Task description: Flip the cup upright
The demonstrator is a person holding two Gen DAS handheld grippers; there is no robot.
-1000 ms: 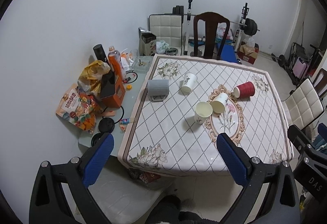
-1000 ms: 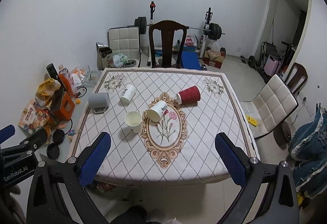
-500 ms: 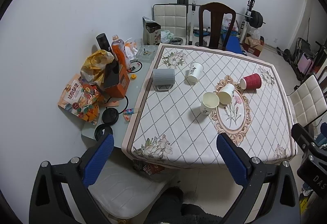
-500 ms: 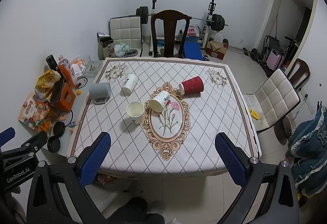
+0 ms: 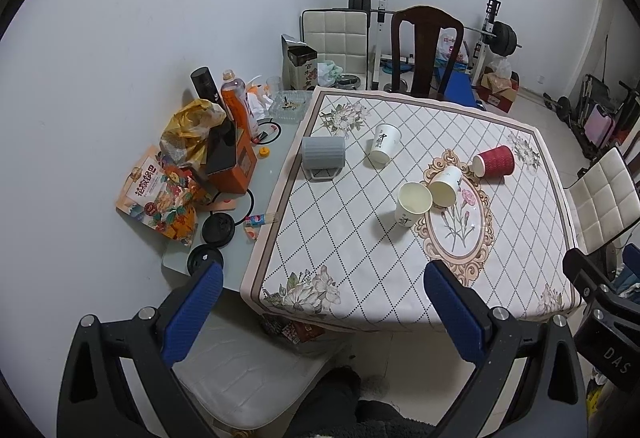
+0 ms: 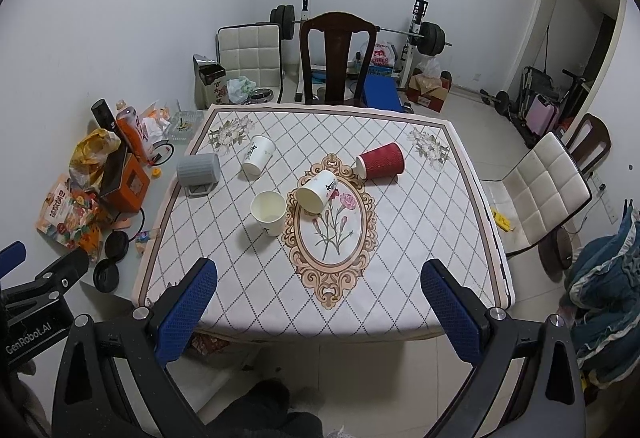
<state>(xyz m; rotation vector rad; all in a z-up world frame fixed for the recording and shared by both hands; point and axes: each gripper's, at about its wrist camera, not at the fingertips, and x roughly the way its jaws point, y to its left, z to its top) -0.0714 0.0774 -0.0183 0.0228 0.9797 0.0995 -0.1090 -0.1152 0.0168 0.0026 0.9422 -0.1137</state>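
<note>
I am at the start. Both of my grippers hang above the floor, well short of the table (image 6: 472,198). My left gripper (image 5: 320,302) is wide open and holds nothing. My right gripper (image 6: 320,298) is wide open and empty too.

4 cups lie on their sides: a red cup (image 6: 380,161), a white cup (image 6: 317,191) on the flower picture, another white cup (image 6: 259,154) farther back, and a grey mug (image 6: 199,168) near the table's left edge. 1 cream cup (image 6: 268,212) stands up, just beside the white cup.

I think my next move is to reach in, grip 1 lying cup by its side, and tip it up.

I cannot tell which cup is meant, or whether the 2 near cups touch.
</note>
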